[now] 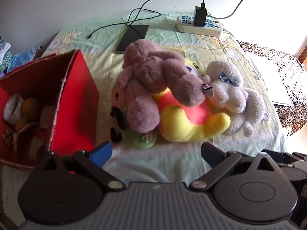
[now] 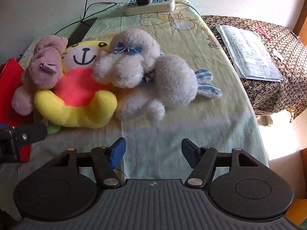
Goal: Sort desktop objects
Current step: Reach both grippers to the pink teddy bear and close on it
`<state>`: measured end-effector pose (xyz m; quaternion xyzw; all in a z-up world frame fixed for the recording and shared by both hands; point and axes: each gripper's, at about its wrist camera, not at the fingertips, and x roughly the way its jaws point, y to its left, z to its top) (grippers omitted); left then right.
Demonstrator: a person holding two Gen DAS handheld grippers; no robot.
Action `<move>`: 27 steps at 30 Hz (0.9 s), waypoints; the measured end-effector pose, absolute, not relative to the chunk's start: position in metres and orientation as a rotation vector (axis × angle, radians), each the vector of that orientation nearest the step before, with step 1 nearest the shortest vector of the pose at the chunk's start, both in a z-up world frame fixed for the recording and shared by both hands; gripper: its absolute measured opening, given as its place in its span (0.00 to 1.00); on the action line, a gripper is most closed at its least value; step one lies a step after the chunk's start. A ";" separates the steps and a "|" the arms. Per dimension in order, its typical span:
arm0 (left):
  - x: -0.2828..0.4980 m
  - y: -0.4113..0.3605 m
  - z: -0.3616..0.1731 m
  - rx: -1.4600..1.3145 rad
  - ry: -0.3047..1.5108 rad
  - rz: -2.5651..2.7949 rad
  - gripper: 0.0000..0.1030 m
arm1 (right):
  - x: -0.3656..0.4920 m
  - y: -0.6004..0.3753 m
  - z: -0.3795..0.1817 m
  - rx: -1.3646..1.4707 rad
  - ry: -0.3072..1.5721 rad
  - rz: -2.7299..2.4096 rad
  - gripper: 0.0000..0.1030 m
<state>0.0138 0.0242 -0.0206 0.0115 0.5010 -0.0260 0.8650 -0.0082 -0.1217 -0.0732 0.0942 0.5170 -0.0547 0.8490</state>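
Observation:
A heap of plush toys lies on the cloth-covered table: a mauve dog [image 1: 151,82] [image 2: 42,71] draped over a yellow bear in an orange shirt [image 1: 188,120] [image 2: 76,94], and a white dog with a blue bow [image 1: 232,94] [image 2: 145,74] against its right side. A green plush [image 1: 142,141] peeks out underneath. My left gripper [image 1: 156,151] is open, just short of the heap. My right gripper [image 2: 153,149] is open too, over bare cloth in front of the white dog. The left gripper's finger [image 2: 28,132] shows at the right wrist view's left edge.
A red box [image 1: 76,99] [image 2: 9,88] holding several small items stands left of the toys. Behind them lie a dark phone [image 1: 132,38] [image 2: 82,28], a cable and a white power strip [image 1: 199,25] [image 2: 149,4] with a charger. Papers [image 2: 249,51] rest on a patterned surface to the right.

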 end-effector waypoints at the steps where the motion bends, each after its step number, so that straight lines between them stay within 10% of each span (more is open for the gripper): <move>1: 0.015 0.026 -0.018 0.021 1.050 -0.050 0.96 | -0.011 -0.122 -0.076 0.205 1.104 -0.106 0.66; 27: 0.066 0.058 0.022 -0.002 0.991 -0.110 0.94 | 0.068 -0.140 0.041 0.383 0.772 0.106 0.71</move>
